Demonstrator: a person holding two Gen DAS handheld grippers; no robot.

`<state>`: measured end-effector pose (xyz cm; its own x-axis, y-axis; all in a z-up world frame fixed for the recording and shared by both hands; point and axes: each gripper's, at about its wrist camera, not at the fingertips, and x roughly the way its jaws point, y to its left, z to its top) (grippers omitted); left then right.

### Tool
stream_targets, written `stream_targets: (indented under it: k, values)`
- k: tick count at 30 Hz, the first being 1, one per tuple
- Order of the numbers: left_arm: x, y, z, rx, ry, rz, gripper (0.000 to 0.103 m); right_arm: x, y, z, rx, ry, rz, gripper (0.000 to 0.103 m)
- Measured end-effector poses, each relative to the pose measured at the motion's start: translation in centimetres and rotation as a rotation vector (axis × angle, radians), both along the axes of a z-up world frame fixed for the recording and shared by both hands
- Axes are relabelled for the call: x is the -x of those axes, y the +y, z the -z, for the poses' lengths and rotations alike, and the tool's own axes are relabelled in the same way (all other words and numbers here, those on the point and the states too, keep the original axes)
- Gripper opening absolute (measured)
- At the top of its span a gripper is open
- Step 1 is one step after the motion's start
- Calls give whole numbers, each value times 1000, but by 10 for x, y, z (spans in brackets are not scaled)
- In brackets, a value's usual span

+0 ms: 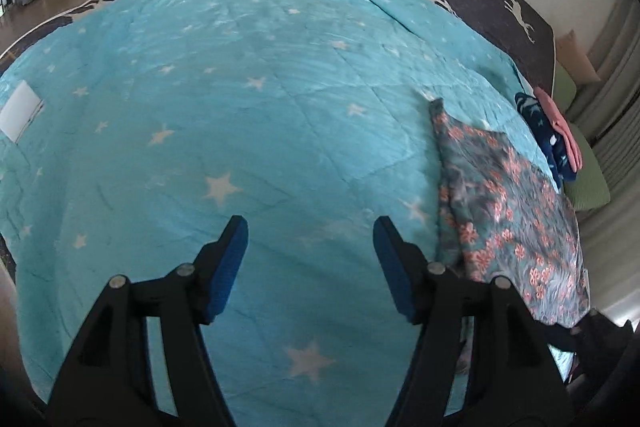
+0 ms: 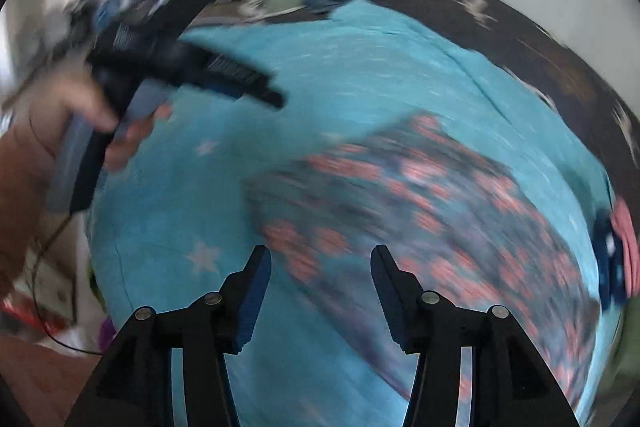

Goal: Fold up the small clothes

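The left gripper [image 1: 310, 233] is wide open and holds nothing above the star quilt [image 1: 240, 107]. The right gripper [image 2: 320, 261] (also open, empty) is over the floral garment [image 2: 440, 211], which lies flat.

A quilted turquoise cloth blanket [image 1: 260, 75], matt and star-printed, covers the bed. A soft floral cloth garment [image 1: 500, 203] lies creased on it. The left gripper [image 1: 310, 227] is matt black plastic, its jaws lined with ridged blue pads and pinned with metal rivets.
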<state>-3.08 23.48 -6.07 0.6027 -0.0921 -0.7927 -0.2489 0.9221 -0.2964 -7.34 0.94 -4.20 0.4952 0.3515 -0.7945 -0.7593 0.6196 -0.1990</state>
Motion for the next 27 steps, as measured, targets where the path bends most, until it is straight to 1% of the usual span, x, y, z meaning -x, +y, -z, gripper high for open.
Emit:
stream_targets:
  k: [3, 4, 5, 6, 7, 8, 9, 11, 13, 14, 15, 16, 17, 18, 19, 20, 21, 23, 26, 27]
  values:
    - [-5, 5, 0, 31, 0, 21, 67, -7, 31, 19, 69, -29, -2, 53]
    - [-9, 5, 0, 50, 3, 42, 67, -11, 36, 24, 85, -43, 12, 53]
    - [-16, 3, 0, 78, 5, 72, 67, -16, 40, 28, 98, -57, 30, 50]
    - [-24, 1, 1, 108, 10, 103, 67, -22, 41, 30, 97, -51, 50, 43]
    - [-33, -3, 1, 135, 20, 131, 68, -26, 41, 30, 72, -26, 64, 19]
    - [-42, -8, 1, 157, 29, 156, 71, -32, 36, 28, 34, 3, 93, 13]
    - [-51, -14, 2, 178, 35, 179, 75, -37, 28, 21, -20, 28, 119, 12]
    - [-76, -34, 4, 232, 43, 245, 77, -40, 16, 10, -89, 39, 147, 11]
    - [-102, -51, 11, 283, 81, 317, 77, -38, 10, 2, -121, 34, 154, 11]
    - [-118, -65, 19, 291, 128, 340, 77, -37, 9, -1, -130, 32, 156, 11]
    - [-125, -73, 22, 282, 150, 344, 77, -35, 7, -3, -135, 28, 158, 11]
    - [-132, -84, 22, 255, 147, 356, 77, -34, 8, -4, -138, 25, 159, 11]
    - [-136, -91, 19, 242, 123, 376, 71, -33, 8, -5, -143, 22, 161, 11]
    - [-137, -96, 16, 249, 109, 395, 32, -33, 6, -7, -155, 22, 166, 11]
    - [-143, -103, 12, 296, 118, 431, 7, -32, 3, -9, -168, 22, 170, 11]
    - [-146, -107, 8, 318, 129, 436, 7, -33, -1, -11, -183, 22, 173, 11]
    - [-148, -110, 3, 307, 116, 433, 7, -33, -6, -15, -201, 21, 177, 11]
    - [-149, -128, -24, 228, 50, 465, 7, -34, -19, -24, -242, 14, 194, 11]
    - [-154, -167, -61, 187, -3, 525, 7, -32, -44, -40, -311, 2, 238, 11]
    - [-159, -176, -67, 177, -9, 538, 7, -34, -60, -48, -358, 5, 267, 11]
